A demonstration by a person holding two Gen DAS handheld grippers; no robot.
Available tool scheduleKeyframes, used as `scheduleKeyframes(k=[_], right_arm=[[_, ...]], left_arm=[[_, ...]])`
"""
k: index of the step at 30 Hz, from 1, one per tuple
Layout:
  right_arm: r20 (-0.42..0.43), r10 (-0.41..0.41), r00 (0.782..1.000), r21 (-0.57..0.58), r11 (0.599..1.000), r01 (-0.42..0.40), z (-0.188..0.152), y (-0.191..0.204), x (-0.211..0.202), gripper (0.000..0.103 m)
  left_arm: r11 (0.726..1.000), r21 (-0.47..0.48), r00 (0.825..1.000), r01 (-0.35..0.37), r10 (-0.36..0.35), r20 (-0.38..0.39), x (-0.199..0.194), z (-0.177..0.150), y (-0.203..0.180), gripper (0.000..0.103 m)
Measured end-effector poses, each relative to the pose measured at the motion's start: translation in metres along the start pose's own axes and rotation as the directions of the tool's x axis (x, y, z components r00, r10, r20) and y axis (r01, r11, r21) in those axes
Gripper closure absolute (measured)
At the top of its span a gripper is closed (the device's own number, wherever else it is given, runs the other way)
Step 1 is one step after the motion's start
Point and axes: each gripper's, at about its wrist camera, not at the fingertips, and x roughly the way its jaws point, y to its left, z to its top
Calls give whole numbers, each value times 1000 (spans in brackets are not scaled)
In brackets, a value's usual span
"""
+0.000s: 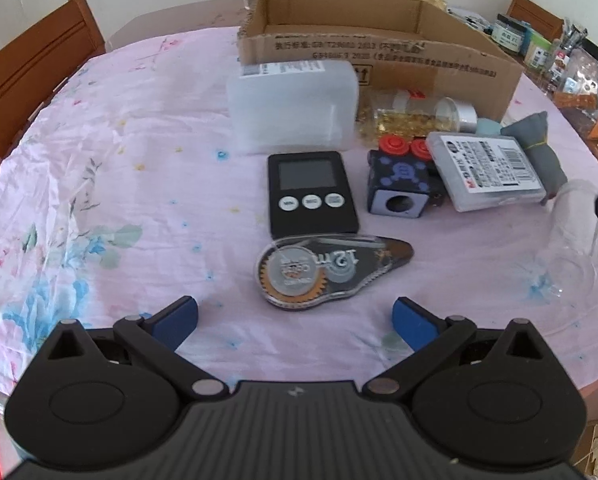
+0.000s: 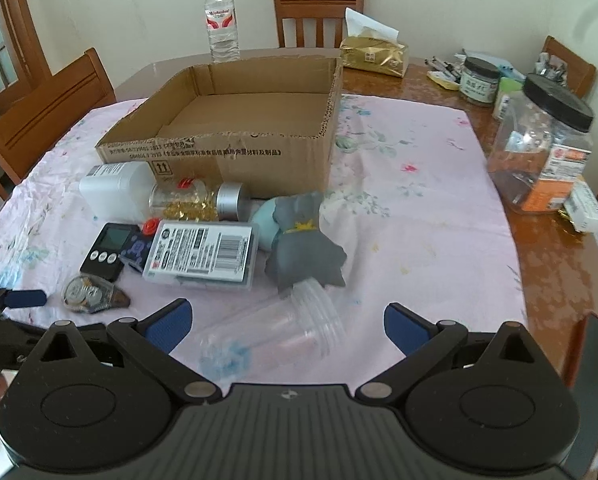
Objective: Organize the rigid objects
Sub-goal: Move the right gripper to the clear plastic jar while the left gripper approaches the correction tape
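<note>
Pink floral cloth [image 1: 119, 152] covers the table where I'm working, with wooden chairs [image 2: 47, 120] around it. On it, the tape dispenser [image 1: 331, 270] lies flat just ahead of my left gripper [image 1: 295, 320], roughly centred between its blue pads [image 1: 179, 320], which are spread wide and touch nothing. Beyond the dispenser sits the black timer [image 1: 311, 192], nearly touching it, and to the right of that a dark cube [image 1: 399, 184] with red buttons. A flat labelled case [image 1: 487, 172] leans on the cube. Behind the timer is a white plastic box [image 1: 295, 108], then a jar [image 1: 419, 114] of gold bits on its side, and the open cardboard box [image 2: 235, 148] at the back. My right gripper [image 2: 287, 322] is also spread wide with nothing in it, with a stack of clear cups [image 2: 283, 328] lying on its side between its fingers. A grey pouch [image 2: 303, 240] lies just past the cups.
</note>
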Motion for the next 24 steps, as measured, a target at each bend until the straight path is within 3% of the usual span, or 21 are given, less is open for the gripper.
scheduleKeyframes(k=[7,18,24], right_arm=[[-80,34,996,17,999,-33,10,-4,24,0],[-148,79,986,-46,995,-86,-8,16,15,0],[-135,51,990,-79,995,-62,-7,13,19,0]], left_arm=[[1000,-24,1000,-16,16,-5,2,4,14,0],[998,-52,999,-37,35,-33,2,7,33,0],[997,-46,997,66,-68,-35,-5,11,15,1]])
